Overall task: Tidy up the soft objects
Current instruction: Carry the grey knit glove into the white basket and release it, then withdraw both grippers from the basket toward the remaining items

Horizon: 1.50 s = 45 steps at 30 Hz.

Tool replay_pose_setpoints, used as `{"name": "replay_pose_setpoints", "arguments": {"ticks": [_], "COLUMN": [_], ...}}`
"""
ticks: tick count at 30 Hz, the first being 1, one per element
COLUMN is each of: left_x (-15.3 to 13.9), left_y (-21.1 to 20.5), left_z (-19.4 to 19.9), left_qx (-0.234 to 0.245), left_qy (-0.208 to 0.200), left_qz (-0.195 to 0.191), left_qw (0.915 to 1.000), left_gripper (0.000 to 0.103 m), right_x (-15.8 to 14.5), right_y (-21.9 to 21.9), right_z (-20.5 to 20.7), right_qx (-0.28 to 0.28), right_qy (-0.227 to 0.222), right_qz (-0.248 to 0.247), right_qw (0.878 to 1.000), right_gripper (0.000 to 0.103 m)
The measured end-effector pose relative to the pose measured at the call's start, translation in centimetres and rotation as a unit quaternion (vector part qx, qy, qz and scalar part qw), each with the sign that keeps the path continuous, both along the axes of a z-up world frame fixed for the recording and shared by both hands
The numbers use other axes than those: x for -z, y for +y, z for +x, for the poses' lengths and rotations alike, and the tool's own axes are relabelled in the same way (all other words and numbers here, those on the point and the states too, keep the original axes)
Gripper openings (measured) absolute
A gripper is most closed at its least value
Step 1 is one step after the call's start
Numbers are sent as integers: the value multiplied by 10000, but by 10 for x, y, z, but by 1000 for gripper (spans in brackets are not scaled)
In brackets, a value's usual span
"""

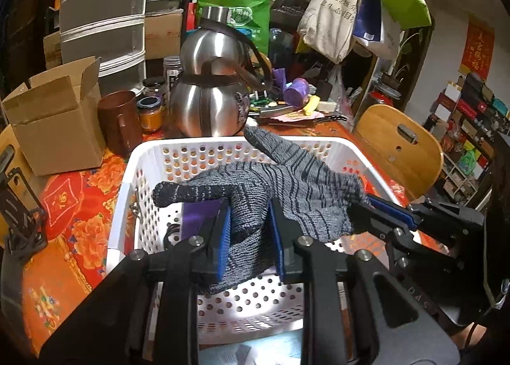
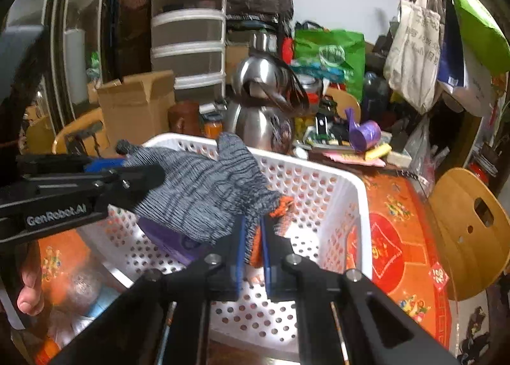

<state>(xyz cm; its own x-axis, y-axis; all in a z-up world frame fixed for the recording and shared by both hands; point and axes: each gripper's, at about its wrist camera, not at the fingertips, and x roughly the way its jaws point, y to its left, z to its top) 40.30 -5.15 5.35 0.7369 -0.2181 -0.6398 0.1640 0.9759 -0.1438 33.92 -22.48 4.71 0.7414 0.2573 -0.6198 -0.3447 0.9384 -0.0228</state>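
Grey knit glove point(image 1: 271, 186) hangs over the white basket point(image 1: 153, 154). Left gripper point(image 1: 250, 237) jaws apart, loose around the fingers; right gripper point(image 2: 253, 247) clamped on the cuff. Risk — released unevenly, the glove could snag the far rim. Only the right view shows the orange cuff edge point(image 2: 283, 205) — and the person's fingers point(image 2: 30, 288).
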Motion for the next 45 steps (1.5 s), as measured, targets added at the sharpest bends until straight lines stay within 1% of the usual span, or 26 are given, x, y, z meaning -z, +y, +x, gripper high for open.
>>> {"name": "replay_pose_setpoints", "arguments": {"ticks": [1, 2, 3, 4, 5, 6, 9, 11, 14, 16, 18, 23, 26, 34, 36, 39, 41, 43, 45], "left_x": [2, 3, 2, 1, 0, 0, -3, -1, 2, 5, 8, 16, 18, 18, 15, 13, 15, 19, 24], "left_y": [1, 3, 7, 11, 15, 19, 26, 31, 41, 47, 51, 52, 51, 54, 54, 52, 52, 51, 47], "left_z": [1, -2, -5, -8, -10, -11, -15, -16, -19, -18, -19, -23, -28, -38, -50, -76, -95, -116, -138], "left_qx": [-91, -171, -261, -313, -322, -319, -379, -434, -478, -508, -546, -579, -584, -661, -683, -790, -810, -841, -848], "left_qy": [19, -29, -132, -211, -230, -227, -248, -216, -206, -126, -96, -27, -54, -48, -106, -176, -160, -176, -198], "left_qz": [118, 163, 165, 140, 101, 50, 127, 184, 107, 55, 60, 45, 56, -28, -85, -15, -63, -121, -127], "left_qw": [9999, 9997, 9994, 9992, 9992, 9992, 9989, 9987, 9986, 9986, 9984, 9983, 9983, 9978, 9976, 9967, 9966, 9962, 9961], "left_gripper": [59, 80, 86, 86, 86, 86, 88, 88, 88, 88, 88, 88, 88, 88, 88, 88, 88, 88, 88], "right_x": [2, 5, 6, 7, 7, 8, 10, 10, 9, 10, 10, 10, 8, 4, 1, -4, -4, -1, 5], "right_y": [-2, -5, -10, -13, -16, -19, -28, -33, -36, -36, -35, -30, -28, -27, -29, -40, -51, -62, -73], "right_z": [0, 0, -1, -3, -4, -6, -5, -6, -8, -9, -10, -17, -20, -26, -33, -52, -71, -94, -120], "right_qx": [68, 161, 229, 268, 331, 408, 442, 505, 522, 509, 495, 424, 386, 342, 296, 205, 115, 101, 140], "right_qy": [48, 112, 141, 123, 74, 15, 171, 136, 126, 144, 155, 142, 123, 70, 30, -48, -66, -99, -150], "right_qz": [-14, 13, 106, 141, 130, 90, 206, 218, 267, 266, 284, 299, 332, 378, 422, 581, 667, 625, 563], "right_qw": [10000, 9998, 9996, 9995, 9993, 9991, 9987, 9984, 9982, 9982, 9983, 9986, 9986, 9987, 9987, 9981, 9977, 9979, 9982], "right_gripper": [16, 27, 41, 50, 66, 70, 71, 71, 71, 71, 71, 71, 71, 71, 71, 71, 71, 72, 75]}}
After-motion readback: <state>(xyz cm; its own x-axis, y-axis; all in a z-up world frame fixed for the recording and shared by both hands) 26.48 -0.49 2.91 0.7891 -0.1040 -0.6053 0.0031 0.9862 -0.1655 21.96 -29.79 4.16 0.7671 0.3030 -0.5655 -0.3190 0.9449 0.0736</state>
